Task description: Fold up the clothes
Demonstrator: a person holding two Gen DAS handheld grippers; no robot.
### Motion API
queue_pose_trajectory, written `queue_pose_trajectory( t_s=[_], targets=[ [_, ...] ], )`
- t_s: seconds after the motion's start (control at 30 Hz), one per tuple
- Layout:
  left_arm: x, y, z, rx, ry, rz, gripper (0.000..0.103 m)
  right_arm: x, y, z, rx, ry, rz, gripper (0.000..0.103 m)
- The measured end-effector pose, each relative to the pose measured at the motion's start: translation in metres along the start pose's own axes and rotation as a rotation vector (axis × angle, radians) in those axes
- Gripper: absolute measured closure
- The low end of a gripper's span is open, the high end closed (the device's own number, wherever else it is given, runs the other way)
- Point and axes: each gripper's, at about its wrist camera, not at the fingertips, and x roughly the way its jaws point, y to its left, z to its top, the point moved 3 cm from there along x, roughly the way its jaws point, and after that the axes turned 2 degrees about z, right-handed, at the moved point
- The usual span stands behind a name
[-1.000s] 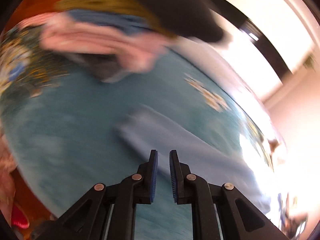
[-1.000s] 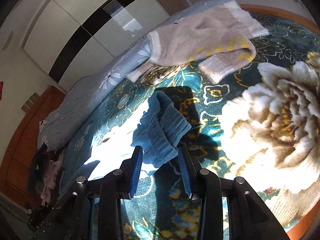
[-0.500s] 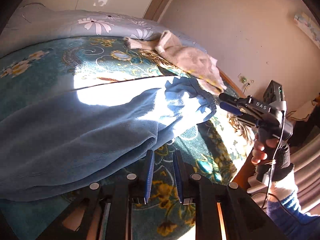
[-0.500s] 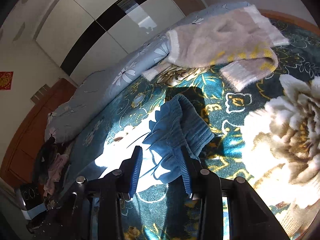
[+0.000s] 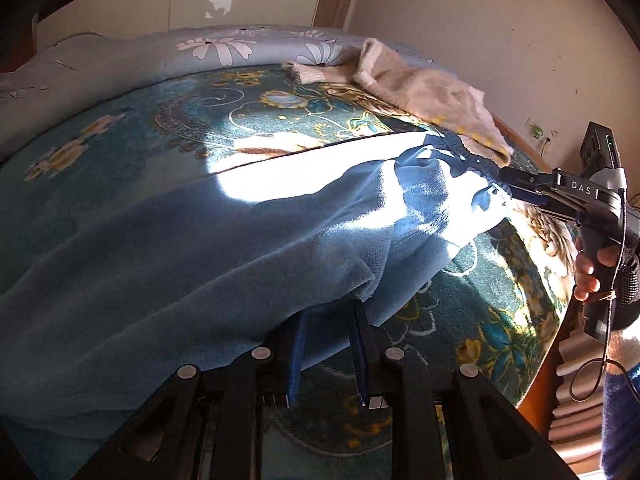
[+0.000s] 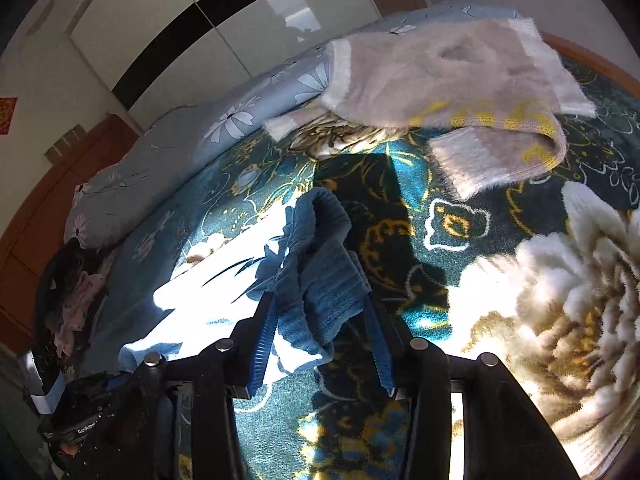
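Light blue trousers lie stretched across the teal floral bedspread, partly in bright sunlight. My left gripper is open, and the lower edge of the trousers lies over its fingertips. My right gripper is open around the ribbed waistband of the trousers, with the cloth between the blue pads, not pinched. The right gripper also shows in the left wrist view at the waistband end.
A beige fuzzy sweater lies spread at the far side of the bed. A blue floral quilt is rolled along the far edge. A pile of clothes sits at the left end. A wooden bed frame borders the mattress.
The left gripper swung from the clothes pile to the trousers, opened wider and went under their edge. The right gripper moved forward so the waistband is between its pads.
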Motion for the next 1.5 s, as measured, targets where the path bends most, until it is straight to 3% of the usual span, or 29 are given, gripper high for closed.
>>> queue_pose_trajectory(
  t_s=[0.1,0.4,0.57,0.77,0.83,0.97,1.13,1.23,1.4,1.43,1.5],
  targets=[
    [0.005,0.0,0.0,0.012,0.01,0.007,0.075,-0.012,0.004,-0.001,-0.035,-0.029,0.005,0.057],
    [0.0,0.004,0.004,0.01,0.007,0.036,0.072,0.013,0.021,-0.005,-0.129,0.072,0.009,0.057],
    [0.003,0.004,0.013,-0.013,0.0,0.007,0.07,-0.008,0.027,-0.008,-0.203,0.023,0.01,0.057],
    [0.019,-0.003,0.02,0.016,0.043,-0.004,0.07,0.02,0.026,0.001,-0.217,0.091,0.031,0.057],
    [0.017,0.002,0.021,-0.011,0.043,-0.042,0.07,0.028,0.021,0.003,-0.189,0.106,0.037,0.057],
    [0.013,0.004,0.019,-0.031,0.048,-0.123,0.073,0.024,0.026,-0.004,-0.189,0.136,0.129,0.057],
    [0.014,0.01,0.015,-0.038,0.057,-0.148,0.072,0.016,0.033,-0.01,-0.206,0.163,0.21,0.082],
    [0.011,0.016,0.015,-0.03,0.055,-0.126,0.07,0.028,0.022,-0.007,-0.174,0.181,0.157,0.082],
    [0.005,0.009,0.018,0.005,0.049,-0.168,0.058,0.033,0.018,-0.003,-0.113,0.166,0.196,0.083],
    [0.003,0.009,0.019,0.0,0.043,-0.18,0.057,0.031,0.019,-0.002,-0.109,0.161,0.201,0.091],
    [-0.001,0.009,0.021,-0.011,0.03,-0.204,0.058,0.028,0.02,-0.001,-0.095,0.153,0.202,0.093]
  ],
)
